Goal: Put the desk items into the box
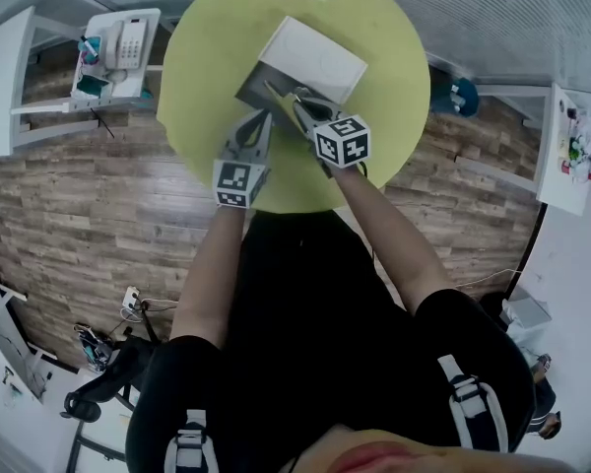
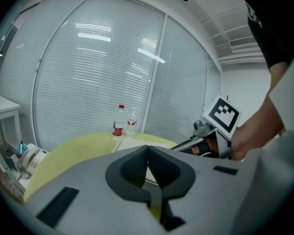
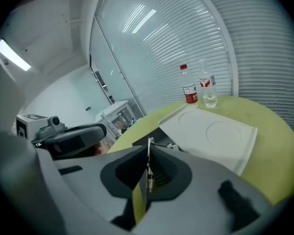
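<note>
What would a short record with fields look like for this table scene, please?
surface: round yellow-green table
container: box, open, with its white lid lying back
left: left gripper, jaws together, nothing between them
right: right gripper, jaws closed on a thin flat item, close to the box
far edge: red-capped bottle and clear bottle standing side by side
</note>
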A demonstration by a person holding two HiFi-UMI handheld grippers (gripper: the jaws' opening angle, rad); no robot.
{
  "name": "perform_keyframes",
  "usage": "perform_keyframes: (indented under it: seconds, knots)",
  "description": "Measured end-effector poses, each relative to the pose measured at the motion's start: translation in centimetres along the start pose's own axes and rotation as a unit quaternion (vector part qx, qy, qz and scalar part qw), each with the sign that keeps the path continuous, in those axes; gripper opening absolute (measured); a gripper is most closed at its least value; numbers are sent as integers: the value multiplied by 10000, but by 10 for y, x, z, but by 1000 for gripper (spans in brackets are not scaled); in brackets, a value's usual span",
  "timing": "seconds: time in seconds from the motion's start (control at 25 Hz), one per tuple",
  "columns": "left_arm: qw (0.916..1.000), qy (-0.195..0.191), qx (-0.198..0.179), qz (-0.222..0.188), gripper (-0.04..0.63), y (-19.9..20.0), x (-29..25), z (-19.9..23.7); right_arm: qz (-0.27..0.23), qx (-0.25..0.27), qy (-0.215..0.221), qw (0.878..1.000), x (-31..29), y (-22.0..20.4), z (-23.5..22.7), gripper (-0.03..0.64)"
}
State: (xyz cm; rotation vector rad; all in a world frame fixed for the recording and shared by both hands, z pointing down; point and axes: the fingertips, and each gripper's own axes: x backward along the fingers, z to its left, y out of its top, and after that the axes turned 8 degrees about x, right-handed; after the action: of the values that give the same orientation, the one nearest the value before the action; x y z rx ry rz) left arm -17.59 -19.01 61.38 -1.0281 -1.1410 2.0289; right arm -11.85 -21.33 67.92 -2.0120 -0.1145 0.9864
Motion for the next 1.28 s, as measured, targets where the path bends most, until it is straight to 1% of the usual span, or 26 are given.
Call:
perform_keyframes:
  seconds: [0.68,1.12,1.28]
  knots:
    - [9991,317,213,163,11,-23,-18,42,329,-17,184,9993,-51,-12,-8,28]
    - [9986,309,344,251,12,-31,-29,55,554,-10,186,9983,-68,-19,-15,28]
    - [9985,287,368,269,11,-32,-32,56,713,-41,169,9973,-71,-27,-17,28]
